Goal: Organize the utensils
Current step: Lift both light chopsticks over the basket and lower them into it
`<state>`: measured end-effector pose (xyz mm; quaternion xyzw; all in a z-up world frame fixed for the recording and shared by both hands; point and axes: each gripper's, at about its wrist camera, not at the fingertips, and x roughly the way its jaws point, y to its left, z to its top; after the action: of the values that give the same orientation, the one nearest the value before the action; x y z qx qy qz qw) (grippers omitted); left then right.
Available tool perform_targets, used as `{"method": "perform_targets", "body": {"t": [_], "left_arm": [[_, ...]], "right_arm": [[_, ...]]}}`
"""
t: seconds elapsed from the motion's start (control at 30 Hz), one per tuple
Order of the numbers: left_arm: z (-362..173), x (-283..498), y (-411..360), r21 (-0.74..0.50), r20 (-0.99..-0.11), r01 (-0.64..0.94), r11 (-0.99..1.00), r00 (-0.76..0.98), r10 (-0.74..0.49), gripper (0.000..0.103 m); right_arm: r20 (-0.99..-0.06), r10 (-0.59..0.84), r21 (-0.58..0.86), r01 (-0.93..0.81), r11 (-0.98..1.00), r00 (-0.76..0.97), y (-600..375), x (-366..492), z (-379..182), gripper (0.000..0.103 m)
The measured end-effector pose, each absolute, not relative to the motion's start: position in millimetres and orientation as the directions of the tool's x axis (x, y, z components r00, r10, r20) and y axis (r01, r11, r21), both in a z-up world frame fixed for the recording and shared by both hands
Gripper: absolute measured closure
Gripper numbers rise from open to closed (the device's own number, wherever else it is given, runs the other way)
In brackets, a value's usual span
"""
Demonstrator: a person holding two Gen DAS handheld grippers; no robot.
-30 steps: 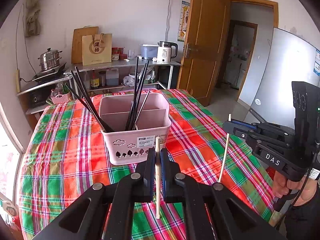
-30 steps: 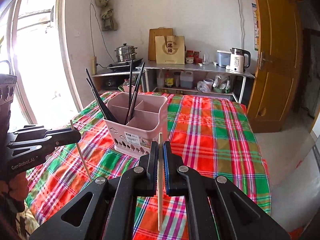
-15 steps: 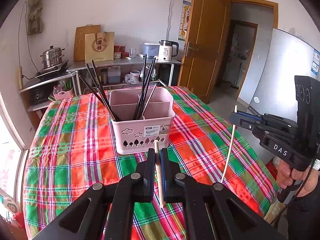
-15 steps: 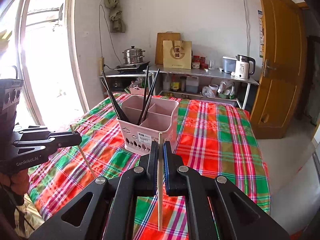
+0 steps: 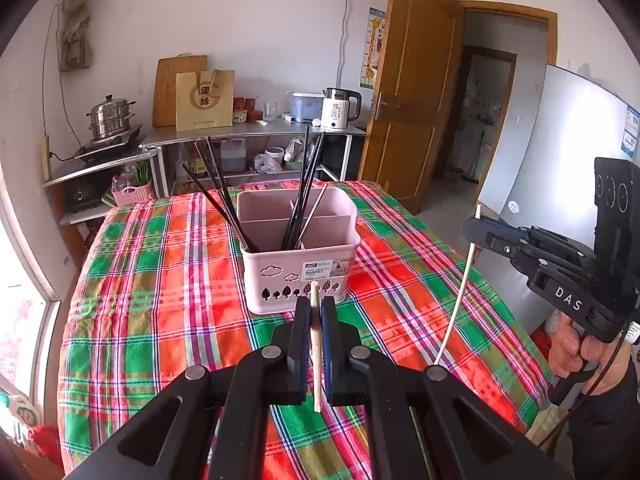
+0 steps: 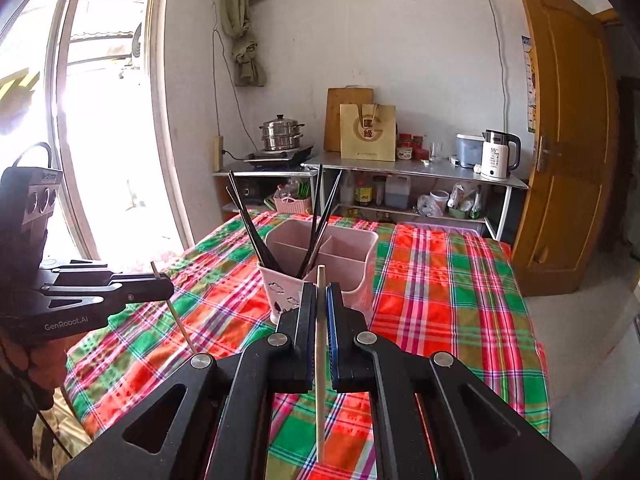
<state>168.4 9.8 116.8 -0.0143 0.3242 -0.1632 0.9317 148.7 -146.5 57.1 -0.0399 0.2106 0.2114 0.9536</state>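
Note:
A pink divided utensil basket (image 5: 298, 256) stands on the plaid tablecloth and holds several black chopsticks (image 5: 298, 204); it also shows in the right wrist view (image 6: 352, 256). My left gripper (image 5: 316, 304) is shut on a pale wooden chopstick (image 5: 316, 360), held upright just in front of the basket. My right gripper (image 6: 320, 292) is shut on another wooden chopstick (image 6: 320, 380), held upright above the table to the basket's right. The right gripper also shows in the left wrist view (image 5: 480, 224), and the left gripper in the right wrist view (image 6: 160, 280).
The plaid-covered table (image 5: 160, 280) fills the foreground. Behind it a metal shelf (image 5: 248, 132) carries a steamer pot, a paper bag, jars and a kettle (image 5: 340, 110). A wooden door (image 5: 412, 112) is at the right, a window (image 6: 100, 120) at the left.
Both grippers have pulled back and risen away from the basket, each still holding its wooden chopstick. The basket looks smaller and farther.

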Motion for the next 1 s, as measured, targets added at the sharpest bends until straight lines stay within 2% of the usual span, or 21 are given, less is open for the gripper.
{"method": "perform_targets", "body": {"t": [0.43, 1.0], "left_arm": [[137.5, 206.2, 22.0, -0.160, -0.601, 0.280, 0.946, 0.733, -0.319, 0.098], [217.2, 274.5, 38.1, -0.168, -0.485, 0.271, 0.948, 0.814, -0.319, 0.098]], "right_arm": [[-0.367, 0.422, 0.067, -0.429, 0.901, 0.829, -133.1, 181.5, 62.0, 0.098], [-0.273, 0.457, 0.122, -0.441, 0.889, 0.847, -106.9, 247.4, 104.4, 0.098]]}}
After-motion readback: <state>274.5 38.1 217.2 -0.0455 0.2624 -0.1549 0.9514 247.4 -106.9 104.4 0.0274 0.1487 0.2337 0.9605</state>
